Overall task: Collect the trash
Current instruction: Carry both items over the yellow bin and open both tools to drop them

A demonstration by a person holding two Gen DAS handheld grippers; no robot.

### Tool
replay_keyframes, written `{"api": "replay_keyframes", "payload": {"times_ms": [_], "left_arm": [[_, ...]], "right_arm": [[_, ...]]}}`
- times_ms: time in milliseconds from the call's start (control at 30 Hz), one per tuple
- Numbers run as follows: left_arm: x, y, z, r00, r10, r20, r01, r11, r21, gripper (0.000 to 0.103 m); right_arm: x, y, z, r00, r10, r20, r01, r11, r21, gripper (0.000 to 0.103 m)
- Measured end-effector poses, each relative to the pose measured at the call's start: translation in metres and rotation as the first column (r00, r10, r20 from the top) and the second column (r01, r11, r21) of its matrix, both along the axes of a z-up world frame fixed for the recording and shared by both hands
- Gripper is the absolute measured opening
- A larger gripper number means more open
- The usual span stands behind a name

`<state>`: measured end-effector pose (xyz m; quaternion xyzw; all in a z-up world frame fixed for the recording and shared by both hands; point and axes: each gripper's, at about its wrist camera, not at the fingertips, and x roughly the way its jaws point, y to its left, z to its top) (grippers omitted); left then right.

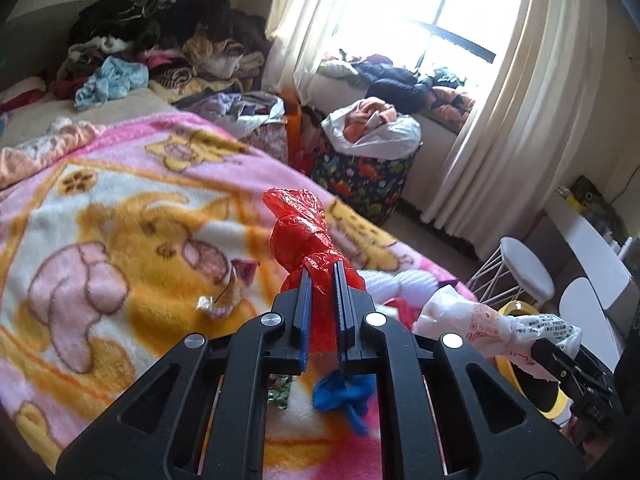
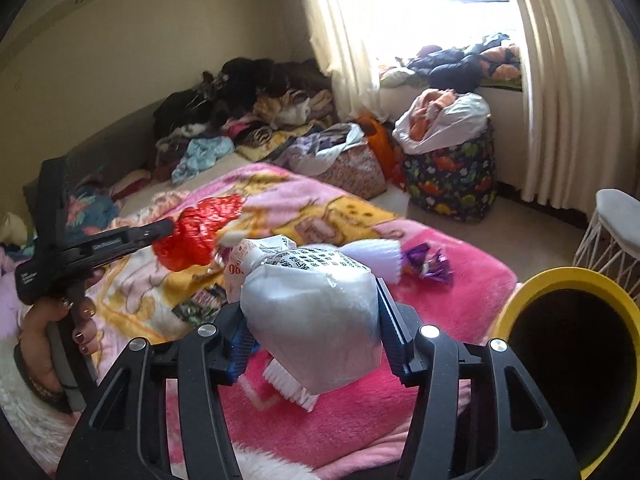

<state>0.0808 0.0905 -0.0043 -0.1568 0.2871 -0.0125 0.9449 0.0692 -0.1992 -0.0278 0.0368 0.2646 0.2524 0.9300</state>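
Note:
My left gripper [image 1: 322, 270] is shut on a crumpled red plastic bag [image 1: 300, 232] and holds it above the pink blanket [image 1: 120, 208]; the red bag also shows in the right wrist view [image 2: 200, 232]. My right gripper [image 2: 310, 280] is shut on a white printed plastic bag [image 2: 312, 312], which also shows in the left wrist view [image 1: 496, 328]. A yellow-rimmed bin [image 2: 576, 360] stands at the right beside the bed. Loose trash lies on the blanket: a crumpled wrapper [image 1: 228, 292], a blue scrap [image 1: 344, 396] and a purple wrapper [image 2: 428, 264].
Piles of clothes [image 1: 160, 40] cover the far end of the bed. A dinosaur-print hamper [image 2: 452, 176] with a white bag on top stands by the curtains [image 2: 560, 80]. A white wire stool [image 1: 524, 272] stands on the floor at right.

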Motion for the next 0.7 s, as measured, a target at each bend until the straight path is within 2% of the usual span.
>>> {"api": "replay_keyframes", "payload": {"times_ms": [333, 700], "left_arm": [[-0.005, -0.027, 0.020, 0.996, -0.069, 0.053, 0.068, 0.998, 0.009, 0.006], [-0.003, -0.064, 0.019, 0.985, -0.160, 0.056, 0.160, 0.987, 0.010, 0.006]], "right_arm": [[-0.002, -0.043, 0.013, 0.995, -0.097, 0.032, 0.094, 0.993, 0.073, 0.052], [-0.002, -0.081, 0.006, 0.976, -0.216, 0.023, 0.214, 0.973, 0.083, 0.052]]}}
